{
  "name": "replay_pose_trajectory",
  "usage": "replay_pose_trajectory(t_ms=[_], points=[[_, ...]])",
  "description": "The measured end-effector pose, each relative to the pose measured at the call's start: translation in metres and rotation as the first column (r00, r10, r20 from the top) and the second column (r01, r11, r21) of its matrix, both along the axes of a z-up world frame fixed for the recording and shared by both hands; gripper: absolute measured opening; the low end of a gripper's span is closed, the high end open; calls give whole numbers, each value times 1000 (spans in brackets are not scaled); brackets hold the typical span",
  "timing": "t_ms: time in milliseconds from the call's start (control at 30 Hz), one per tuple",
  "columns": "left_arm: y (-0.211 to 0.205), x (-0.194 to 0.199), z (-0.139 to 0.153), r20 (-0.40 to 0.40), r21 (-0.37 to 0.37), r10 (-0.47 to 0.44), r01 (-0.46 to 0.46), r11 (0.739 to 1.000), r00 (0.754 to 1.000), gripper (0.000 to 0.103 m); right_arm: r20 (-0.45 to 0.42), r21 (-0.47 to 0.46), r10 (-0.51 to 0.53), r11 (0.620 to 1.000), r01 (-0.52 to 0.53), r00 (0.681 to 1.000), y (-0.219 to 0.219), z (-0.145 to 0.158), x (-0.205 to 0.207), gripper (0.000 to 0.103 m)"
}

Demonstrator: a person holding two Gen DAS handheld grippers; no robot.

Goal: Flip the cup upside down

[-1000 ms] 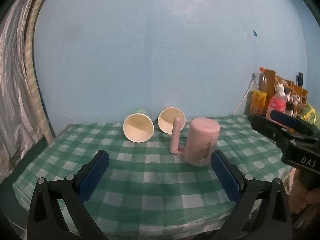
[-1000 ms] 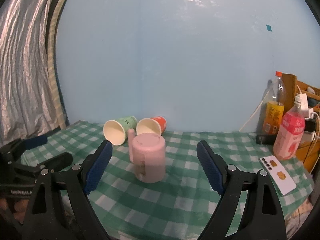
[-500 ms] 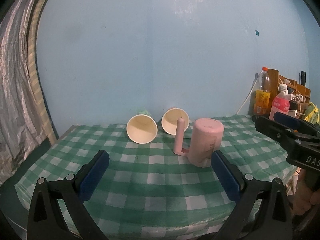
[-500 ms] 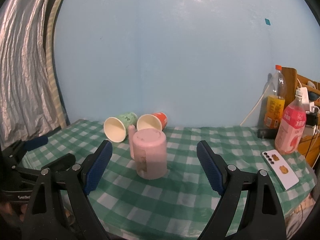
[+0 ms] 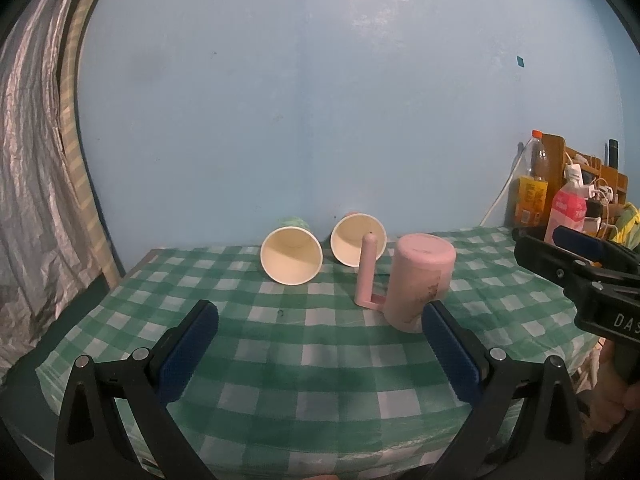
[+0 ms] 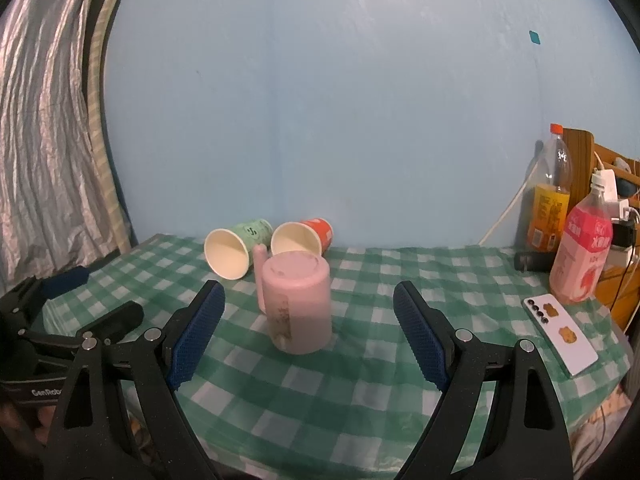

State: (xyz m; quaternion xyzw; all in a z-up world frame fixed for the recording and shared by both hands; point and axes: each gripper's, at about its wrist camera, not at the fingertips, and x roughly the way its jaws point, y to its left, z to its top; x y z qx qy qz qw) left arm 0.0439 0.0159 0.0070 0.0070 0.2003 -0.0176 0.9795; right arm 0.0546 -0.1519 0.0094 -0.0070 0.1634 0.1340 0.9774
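A pink mug [image 5: 420, 280] stands upside down on the green checked tablecloth [image 5: 320, 360], its handle to the left; it also shows in the right wrist view [image 6: 298, 300]. My left gripper [image 5: 318, 346] is open and empty, short of the mug. My right gripper [image 6: 308, 330] is open and empty, its fingers apart on either side of the mug and nearer the camera. The right gripper also shows at the right edge of the left wrist view [image 5: 576, 256].
Two paper cups lie on their sides behind the mug, one green [image 6: 236, 250], one orange [image 6: 302, 236]. Bottles [image 6: 580, 256] and a phone [image 6: 560, 332] sit at the table's right. A wall is close behind, a curtain at the left.
Both grippers have drawn back a little from the mug and lifted; the mug appears slightly farther away. Both stay open and the mug has not moved.
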Motion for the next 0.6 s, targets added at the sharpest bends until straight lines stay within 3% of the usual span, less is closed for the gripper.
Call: replay_pose_trajectory(t_ms=[600], points=[[-5,1,1,-17,20,-9,9,1000,1000,103,-11,0,-2,1000,2,1000,0,-3,2,85]])
